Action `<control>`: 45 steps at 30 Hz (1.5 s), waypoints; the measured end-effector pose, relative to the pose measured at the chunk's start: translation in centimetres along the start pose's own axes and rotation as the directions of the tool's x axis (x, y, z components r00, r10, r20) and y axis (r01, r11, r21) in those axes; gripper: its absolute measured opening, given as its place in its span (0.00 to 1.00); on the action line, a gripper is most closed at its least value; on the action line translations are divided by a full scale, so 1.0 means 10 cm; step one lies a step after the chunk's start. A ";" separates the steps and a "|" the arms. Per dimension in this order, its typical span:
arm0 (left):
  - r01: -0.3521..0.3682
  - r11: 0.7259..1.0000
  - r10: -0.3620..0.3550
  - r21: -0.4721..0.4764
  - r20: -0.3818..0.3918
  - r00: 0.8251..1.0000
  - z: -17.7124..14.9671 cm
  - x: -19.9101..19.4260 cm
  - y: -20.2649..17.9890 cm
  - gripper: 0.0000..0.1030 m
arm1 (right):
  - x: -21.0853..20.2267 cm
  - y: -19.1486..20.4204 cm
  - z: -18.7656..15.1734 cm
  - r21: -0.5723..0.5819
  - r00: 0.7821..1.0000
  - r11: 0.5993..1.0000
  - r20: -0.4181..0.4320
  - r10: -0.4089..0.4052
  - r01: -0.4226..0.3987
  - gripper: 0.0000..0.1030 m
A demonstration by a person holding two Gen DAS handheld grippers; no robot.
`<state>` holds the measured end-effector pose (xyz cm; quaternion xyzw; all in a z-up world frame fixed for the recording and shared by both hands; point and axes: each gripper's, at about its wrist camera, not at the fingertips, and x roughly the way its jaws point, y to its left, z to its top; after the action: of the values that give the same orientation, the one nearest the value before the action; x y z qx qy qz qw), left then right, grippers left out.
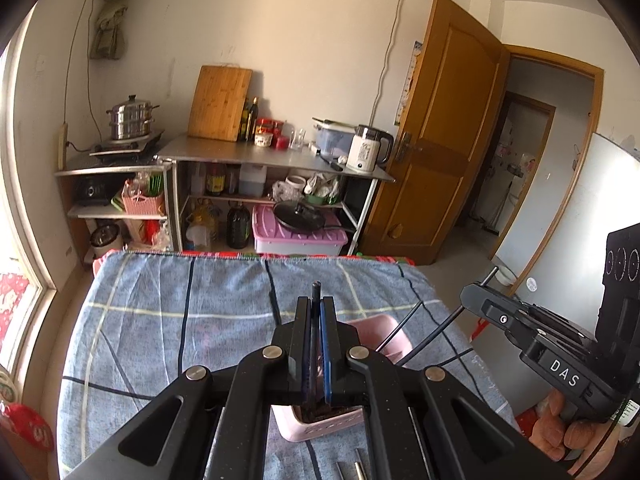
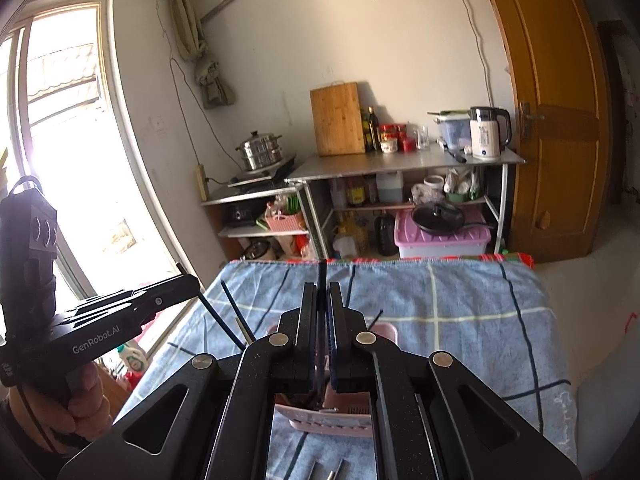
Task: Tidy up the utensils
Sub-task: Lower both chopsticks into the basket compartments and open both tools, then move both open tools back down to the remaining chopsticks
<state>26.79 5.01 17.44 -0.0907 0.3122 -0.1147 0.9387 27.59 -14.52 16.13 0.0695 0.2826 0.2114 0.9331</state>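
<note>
Fingers of the left gripper (image 1: 316, 320) are pressed together on a thin dark chopstick (image 1: 316, 289), whose tip sticks out beyond the fingertips and points away from the camera, its long axis in line with the fingers. Directly below sits a pink basket (image 1: 376, 330) on a counter covered with a blue checked cloth (image 1: 180, 312). Two more dark sticks (image 1: 404, 320) lean out of the basket toward the right. At the right edge a bare hand (image 1: 576, 428) grips the handle of the right gripper, which is level and points left. Beyond the counter stands a steel shelf (image 1: 240, 156) with a wooden cutting board (image 1: 219, 103), a white kettle (image 1: 366, 148) and a steamer pot (image 1: 131, 117). A brown door (image 1: 440, 132) stands open on the right.

From the right wrist, the right gripper (image 2: 323, 312) has its fingers shut on another dark chopstick (image 2: 322, 270), which also points straight forward past the fingertips. The pink basket (image 2: 332, 420) lies underneath, on the same blue cloth (image 2: 460, 312). Several dark sticks (image 2: 224, 312) lean out of it to the left. At the left, a hand (image 2: 76, 408) holds the left gripper, seen from the side and pointing right. A bright window (image 2: 80, 152) fills the left wall, with the steel shelf (image 2: 400, 162) and door (image 2: 552, 100) behind.
</note>
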 end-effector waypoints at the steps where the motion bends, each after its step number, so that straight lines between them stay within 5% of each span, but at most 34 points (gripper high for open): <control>1: 0.000 1.000 0.000 -0.007 -0.009 1.000 -0.04 0.03 0.02 0.04 | 0.02 -0.01 -0.03 0.002 1.000 1.000 -0.009 -0.001 0.001 0.04; 13: -0.046 0.999 0.045 -0.020 -0.053 0.998 -0.29 0.23 0.19 0.06 | 0.30 -0.13 -0.30 0.028 0.991 1.000 -0.137 -0.003 0.007 0.06; 26: -0.051 0.999 0.051 -0.001 0.052 0.997 -0.33 -0.29 0.12 0.16 | -0.23 -0.28 -0.27 0.058 0.999 0.998 -0.046 -0.020 0.022 0.13; 45: -0.022 0.999 0.021 0.039 0.015 1.000 -1.49 -0.78 -0.17 0.16 | -0.89 -0.26 -1.14 0.057 0.998 0.998 -0.066 -0.018 0.022 0.15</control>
<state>11.39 4.07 10.48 -0.0696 0.3037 -0.1100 0.9438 15.46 -20.63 10.43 0.0868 0.3198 0.1958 0.9230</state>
